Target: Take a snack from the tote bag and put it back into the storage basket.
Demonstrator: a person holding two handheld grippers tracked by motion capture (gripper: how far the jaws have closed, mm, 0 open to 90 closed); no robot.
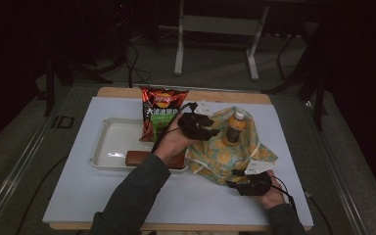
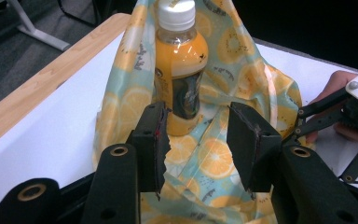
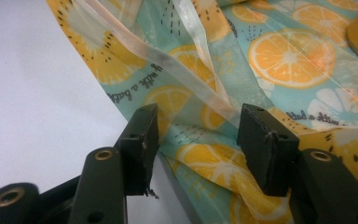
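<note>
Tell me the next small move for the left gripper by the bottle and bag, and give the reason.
Probably ease the left gripper away from the bottle. Its jaws are open, with nothing pressed between them, and the bottle already stands upright on the lemon-print bag. The right gripper is open at the bag's near edge, likely about to gather it.

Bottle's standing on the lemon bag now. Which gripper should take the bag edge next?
Probably right: the right gripper hangs open at the bag near edge, a fold between its jaws. The left gripper faces the bottle instead.
</note>
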